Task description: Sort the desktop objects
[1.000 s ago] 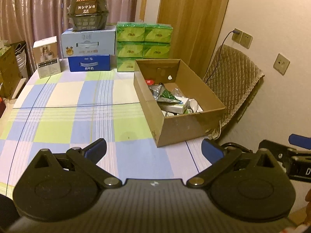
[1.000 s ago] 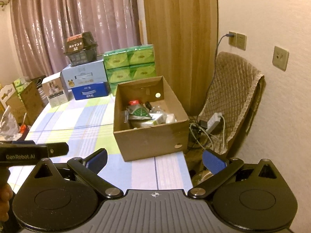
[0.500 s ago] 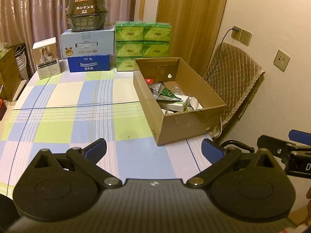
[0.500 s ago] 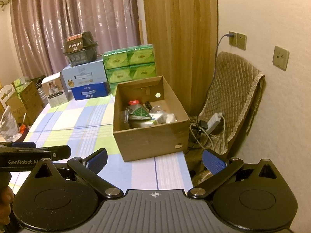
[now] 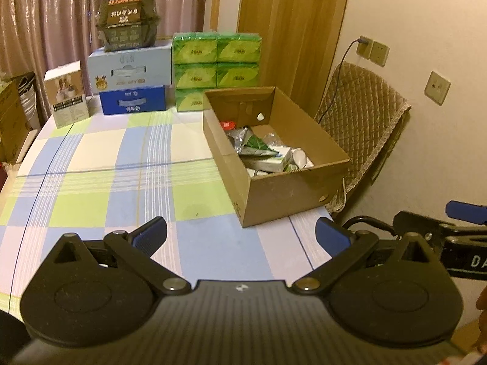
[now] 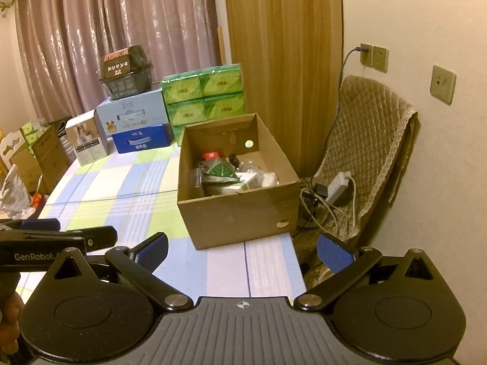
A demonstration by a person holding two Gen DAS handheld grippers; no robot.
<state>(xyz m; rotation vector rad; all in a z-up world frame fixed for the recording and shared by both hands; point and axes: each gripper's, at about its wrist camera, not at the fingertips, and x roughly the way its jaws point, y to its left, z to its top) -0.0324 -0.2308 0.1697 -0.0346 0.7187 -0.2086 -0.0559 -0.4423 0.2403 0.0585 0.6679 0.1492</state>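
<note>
Covering table, checked cloth (image 5: 121,164); cardboard box (image 5: 289,194) w/ items, curtains (image 6: 106,30) behind; both grippers wide, empty

The cardboard box (image 5: 292,182) hides much of its load behind its near wall; the packets heaped inside overlap, so what lies beneath cannot be told. The right claw (image 5: 465,237) is cut off by the left-wrist frame's right edge, beyond the box. Lettering on the cartons behind the box is too small to read.
</note>
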